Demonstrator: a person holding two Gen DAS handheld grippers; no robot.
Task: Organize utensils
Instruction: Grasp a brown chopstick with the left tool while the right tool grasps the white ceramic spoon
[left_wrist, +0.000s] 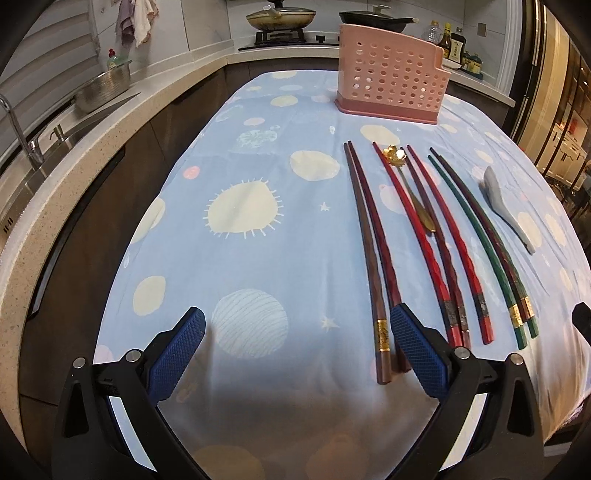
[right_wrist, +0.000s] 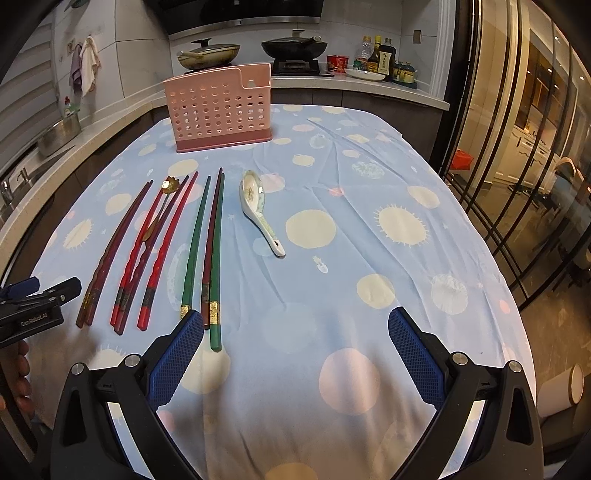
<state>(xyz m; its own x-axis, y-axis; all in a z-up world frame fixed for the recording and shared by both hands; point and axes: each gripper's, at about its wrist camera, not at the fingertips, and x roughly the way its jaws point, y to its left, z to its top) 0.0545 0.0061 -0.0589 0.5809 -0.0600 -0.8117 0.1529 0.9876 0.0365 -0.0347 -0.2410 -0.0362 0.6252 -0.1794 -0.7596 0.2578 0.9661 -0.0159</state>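
Both grippers hang low over the near edge of the counter, fingers spread wide and holding nothing. The left gripper (left_wrist: 297, 354) sits just left of the brown chopsticks (left_wrist: 364, 236); its right finger overlaps their butt ends in the left wrist view, though I cannot tell if it touches them. The right gripper (right_wrist: 295, 354) has its left finger beside the butts of the green chopsticks (right_wrist: 199, 236).

All the utensils lie in one row on the blue cloth (right_wrist: 369, 192), long axes running away from the grippers toward the pink holder (right_wrist: 218, 107), which stands upright at the far side, well apart from them. From left to right: brown pair, red chopsticks (right_wrist: 162, 243) with a gold spoon (right_wrist: 162, 203) lying across them, green pair with a dark one between, then the ceramic spoon (right_wrist: 258, 210), bowl end away and handle angled near-right.

The left gripper looks nearer the brown pair, the right nearer the green ones and the ceramic spoon. Since the sticks point straight ahead, a grasp likely closes across their width. Open cloth lies left of the brown pair and right of the ceramic spoon; the path to the holder is free.
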